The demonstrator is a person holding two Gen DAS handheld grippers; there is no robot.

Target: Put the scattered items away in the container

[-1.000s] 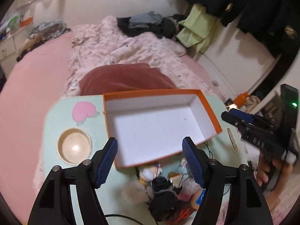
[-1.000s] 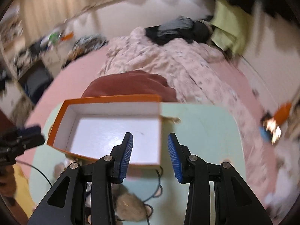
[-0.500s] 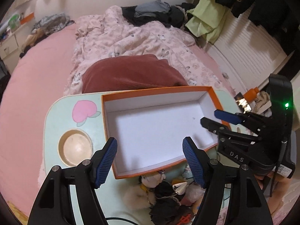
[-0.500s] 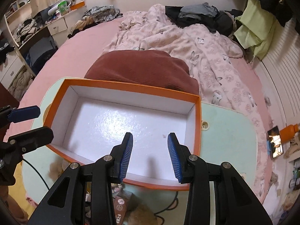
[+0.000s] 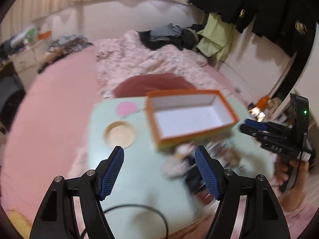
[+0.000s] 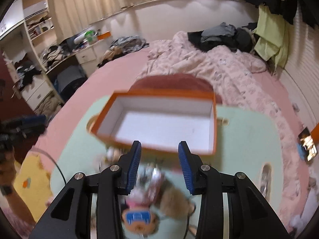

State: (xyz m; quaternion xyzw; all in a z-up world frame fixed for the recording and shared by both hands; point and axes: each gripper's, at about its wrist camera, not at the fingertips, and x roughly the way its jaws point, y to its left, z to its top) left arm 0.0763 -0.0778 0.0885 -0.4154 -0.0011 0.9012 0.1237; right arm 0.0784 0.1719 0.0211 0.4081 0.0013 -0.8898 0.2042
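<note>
Holding both hand-held grippers released, left (image 5: 159, 169) and right (image 6: 159, 164), we see the box (image 6: 163, 127) at the worktop's (image 5: 139, 179) far edge, a blurred heap of items (image 6: 145, 195) beside it.

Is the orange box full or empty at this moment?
Empty. The orange box shows only its bare white floor in both views; the small items lie blurred on the table beside it.

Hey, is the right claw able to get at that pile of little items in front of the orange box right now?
Probably yes. The right claw is open and empty, and the pile of small items lies just below it on the green table, in front of the orange box, with nothing covering it. Blur hides which item is nearest.
</note>
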